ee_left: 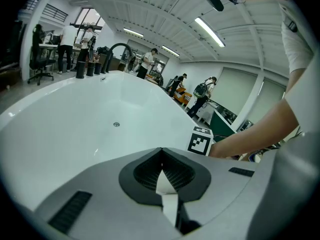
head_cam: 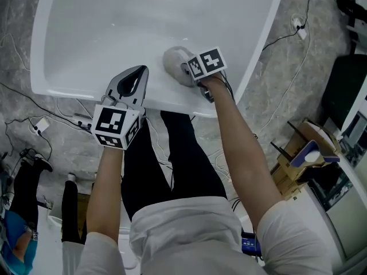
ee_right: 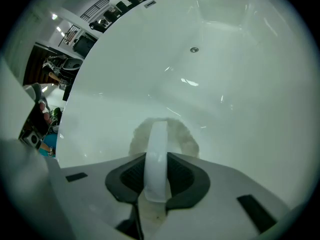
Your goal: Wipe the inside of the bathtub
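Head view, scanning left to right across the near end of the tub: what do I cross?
White adapter on the floor → left gripper → scrubber, held by the right gripper → tub rim → white plug on its cable.

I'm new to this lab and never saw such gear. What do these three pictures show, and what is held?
A person stands at a white bathtub, a hand-held claw tool in each hand; there is no robot. The head view comes from a camera on the person's head, looking down. The two gripper views come from cameras riding on each tool, looking along its claw. The cubes with square markers belong to the tools. The right claw is shut on the white handle of a grey scrubbing pad lying against the tub's inside. The left claw is shut and empty.
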`<state>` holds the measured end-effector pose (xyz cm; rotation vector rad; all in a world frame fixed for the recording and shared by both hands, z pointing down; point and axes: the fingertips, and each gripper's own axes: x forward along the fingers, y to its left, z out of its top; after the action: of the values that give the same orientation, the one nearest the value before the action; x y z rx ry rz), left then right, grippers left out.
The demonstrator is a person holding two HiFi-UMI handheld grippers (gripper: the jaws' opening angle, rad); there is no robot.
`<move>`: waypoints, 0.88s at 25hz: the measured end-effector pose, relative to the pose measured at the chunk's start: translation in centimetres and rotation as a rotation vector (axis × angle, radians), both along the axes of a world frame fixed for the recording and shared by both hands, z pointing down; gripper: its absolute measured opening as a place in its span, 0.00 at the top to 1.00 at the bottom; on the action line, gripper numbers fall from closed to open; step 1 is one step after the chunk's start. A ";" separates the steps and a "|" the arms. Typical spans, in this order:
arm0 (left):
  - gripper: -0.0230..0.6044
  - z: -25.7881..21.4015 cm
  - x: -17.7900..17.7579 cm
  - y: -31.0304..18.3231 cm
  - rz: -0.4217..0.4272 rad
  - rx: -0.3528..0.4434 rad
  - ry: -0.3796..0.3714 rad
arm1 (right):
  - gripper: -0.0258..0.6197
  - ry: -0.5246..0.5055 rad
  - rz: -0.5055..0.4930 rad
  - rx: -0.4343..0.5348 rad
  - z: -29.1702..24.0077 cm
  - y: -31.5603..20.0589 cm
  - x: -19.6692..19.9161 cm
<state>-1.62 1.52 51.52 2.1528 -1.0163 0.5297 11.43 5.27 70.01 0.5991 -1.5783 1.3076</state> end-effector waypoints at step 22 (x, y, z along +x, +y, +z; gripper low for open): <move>0.95 2.7 3.6 -0.1 0.049 -0.028 0.013 | 0.82 0.103 0.032 -0.049 4.8 -0.2 4.1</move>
<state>1.97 1.40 54.22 2.1583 -0.9459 0.5498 15.54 5.10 74.80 0.6534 -1.4540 1.3143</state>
